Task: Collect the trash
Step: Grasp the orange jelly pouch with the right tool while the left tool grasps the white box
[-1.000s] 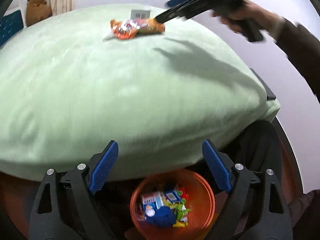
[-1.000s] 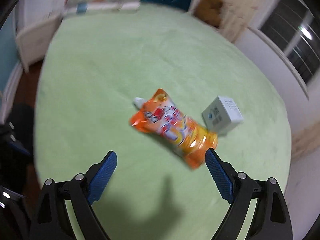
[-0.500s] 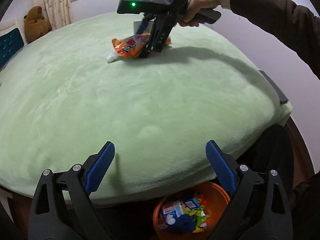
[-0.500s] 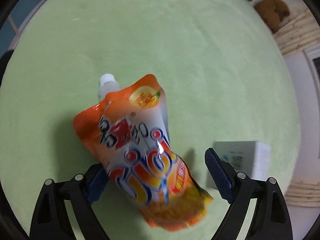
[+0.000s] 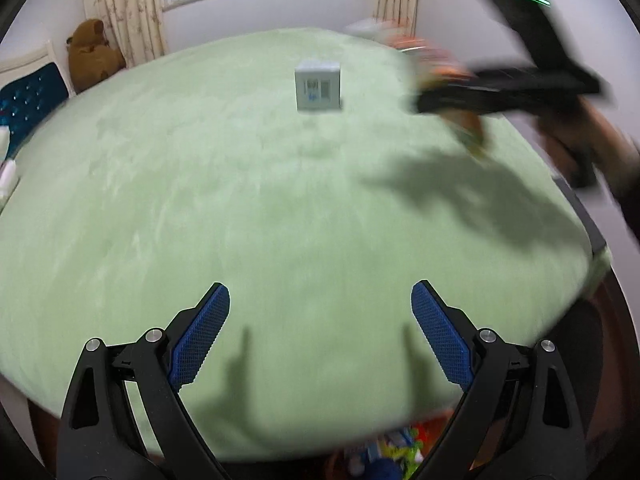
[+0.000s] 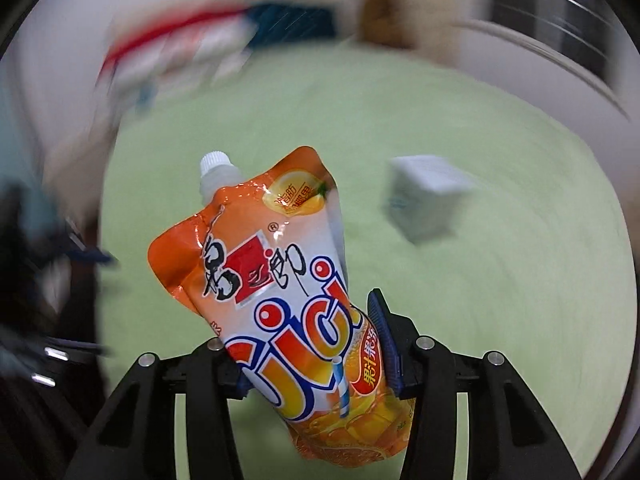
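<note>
Right hand-held gripper pinching orange juice pouch, raised above green bed | left hand-held gripper spread wide, holding nothing | white box at 12 o'clock on bed

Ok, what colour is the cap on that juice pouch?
White: the cap tops the orange juice pouch, clearest in the right wrist view.

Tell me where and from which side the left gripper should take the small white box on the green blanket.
Grip the white box across its two upright side faces, coming in level from the near side with the open left gripper. It stands squarely on the green blanket, printed face toward the camera, with both sides free; the flat parallel walls probably suit the pads.
</note>
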`<state>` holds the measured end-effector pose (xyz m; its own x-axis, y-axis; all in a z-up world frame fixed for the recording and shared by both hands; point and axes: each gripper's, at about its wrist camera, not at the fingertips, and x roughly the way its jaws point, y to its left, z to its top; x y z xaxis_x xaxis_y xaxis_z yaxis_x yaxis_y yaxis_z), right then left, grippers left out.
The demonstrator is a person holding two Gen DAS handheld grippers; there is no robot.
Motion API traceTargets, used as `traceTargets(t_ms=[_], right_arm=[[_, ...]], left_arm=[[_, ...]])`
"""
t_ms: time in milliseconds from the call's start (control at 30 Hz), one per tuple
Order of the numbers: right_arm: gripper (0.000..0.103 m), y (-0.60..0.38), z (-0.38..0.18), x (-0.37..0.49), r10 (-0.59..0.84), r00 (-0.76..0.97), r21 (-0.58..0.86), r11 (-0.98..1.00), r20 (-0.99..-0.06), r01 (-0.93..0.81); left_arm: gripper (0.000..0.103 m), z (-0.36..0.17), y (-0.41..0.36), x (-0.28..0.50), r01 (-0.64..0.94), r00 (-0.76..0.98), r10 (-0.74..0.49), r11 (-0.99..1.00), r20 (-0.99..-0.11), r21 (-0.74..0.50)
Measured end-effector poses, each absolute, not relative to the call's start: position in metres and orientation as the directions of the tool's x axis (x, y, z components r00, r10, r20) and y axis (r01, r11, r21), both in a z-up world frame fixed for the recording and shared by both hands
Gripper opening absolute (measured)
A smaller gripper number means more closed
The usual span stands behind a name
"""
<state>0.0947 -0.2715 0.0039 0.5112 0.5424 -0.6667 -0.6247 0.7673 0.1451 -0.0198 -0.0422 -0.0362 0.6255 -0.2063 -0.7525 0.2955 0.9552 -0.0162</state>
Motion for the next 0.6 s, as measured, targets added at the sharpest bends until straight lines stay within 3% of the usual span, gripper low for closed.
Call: traceTargets(t_ms=[167, 267, 400, 600], right_arm=[[0.048, -0.357, -0.003, 0.004, 0.506, 0.698, 0.299, 0.863, -0.506, -0.408], [0.048, -0.380, -0.015, -0.027, 0.473, 0.747, 0.359, 0.874, -0.468, -0.328], [0.049, -0.392, -0.024, -0.050, 0.440, 0.798, 0.392, 0.876, -0.412, -0.281], [0.049, -0.381, -0.030, -0.049, 0.476, 0.804, 0.442, 0.844, -0.358, -0.303]], left_arm=[[0.090, -0.030, -0.066, 0.041, 0.315, 0.670, -0.234, 0.949, -0.704, -0.015], [0.090, -0.030, -0.080, 0.081, 0.330, 0.679, -0.273, 0.943, -0.681, -0.049], [0.090, -0.033, -0.093, 0.133, 0.338, 0.655, -0.309, 0.936, -0.690, -0.098], [0.090, -0.043, -0.108, 0.190, 0.316, 0.656, -0.248, 0.948, -0.713, -0.039]])
